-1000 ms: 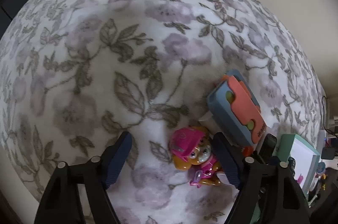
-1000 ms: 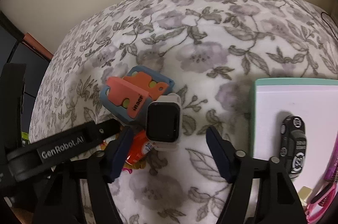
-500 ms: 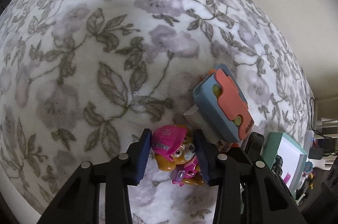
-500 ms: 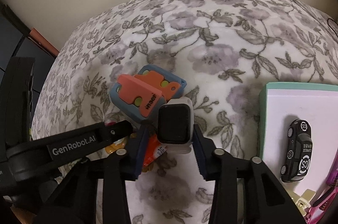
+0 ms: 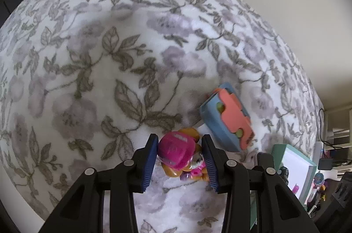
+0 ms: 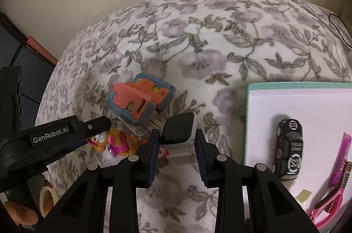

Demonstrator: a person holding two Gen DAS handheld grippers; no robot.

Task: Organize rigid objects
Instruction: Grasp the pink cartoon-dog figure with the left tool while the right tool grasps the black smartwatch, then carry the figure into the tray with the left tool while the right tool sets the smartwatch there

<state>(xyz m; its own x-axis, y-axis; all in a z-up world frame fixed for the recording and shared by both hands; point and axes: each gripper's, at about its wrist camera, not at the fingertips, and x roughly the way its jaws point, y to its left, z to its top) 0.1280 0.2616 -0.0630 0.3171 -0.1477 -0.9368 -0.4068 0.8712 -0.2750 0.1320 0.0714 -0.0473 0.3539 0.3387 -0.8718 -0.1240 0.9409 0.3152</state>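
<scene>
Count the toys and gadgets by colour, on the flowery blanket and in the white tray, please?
Pink: 3, the pink-hatted puppy figure, the pink hairbrush and the pink sunglasses.
Blue and orange: 1, the blue-and-orange plastic block.
Black: 1, the black toy car.
White with dark screen: 1, the white-cased smartwatch.
Total: 6.

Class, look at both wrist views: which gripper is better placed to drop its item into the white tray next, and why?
Right. The right gripper grips the grey smartwatch beside the mint-rimmed white tray. The left gripper grips the pink-helmeted toy pup farther from it.
</scene>
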